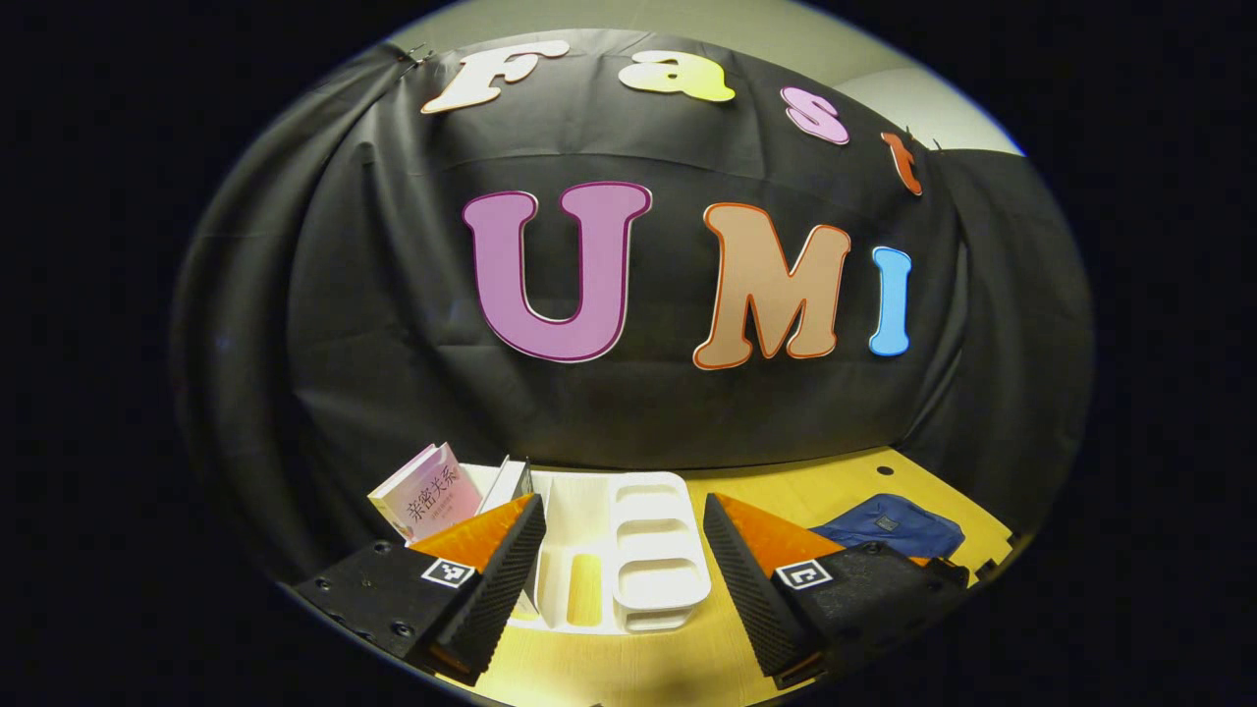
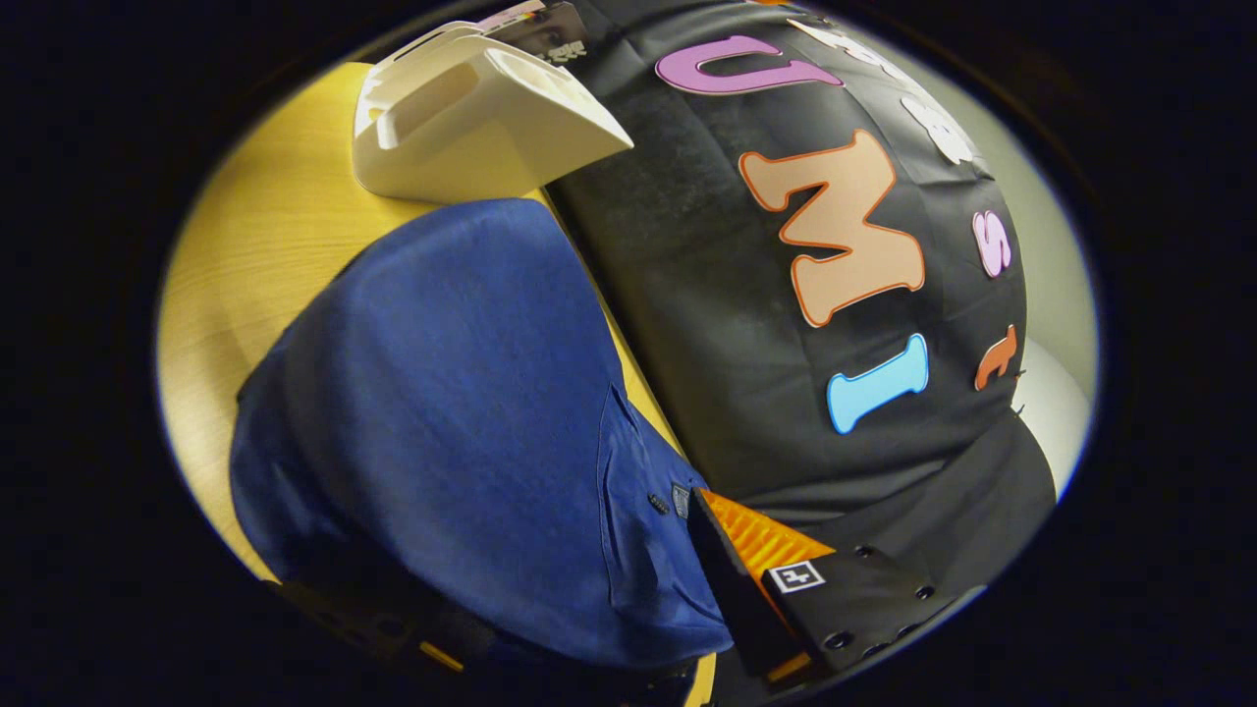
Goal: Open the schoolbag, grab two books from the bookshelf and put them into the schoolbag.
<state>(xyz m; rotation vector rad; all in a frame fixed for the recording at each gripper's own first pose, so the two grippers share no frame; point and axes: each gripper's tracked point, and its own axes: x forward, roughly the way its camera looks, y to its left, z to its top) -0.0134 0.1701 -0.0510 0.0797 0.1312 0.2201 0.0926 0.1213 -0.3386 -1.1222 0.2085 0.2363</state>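
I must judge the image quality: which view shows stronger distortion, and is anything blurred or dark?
Left gripper view: sharp, evenly lit, the bookshelf only mildly bent. Right gripper view: tilted, strongly bulged; the schoolbag is near and soft, and its lower edge falls into shadow, darkening one finger of the right gripper.

We see a staged recording booth: black cloth wall (image 1: 628, 412) hung behind a yellow wooden tabletop (image 1: 786, 491), with a white desk bookshelf (image 1: 648, 550) and blue schoolbag (image 2: 452, 412) set as props.

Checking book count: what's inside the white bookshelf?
In the bookshelf, a pink book and a second book stand at one end. The left hand-held gripper hides their lower parts.
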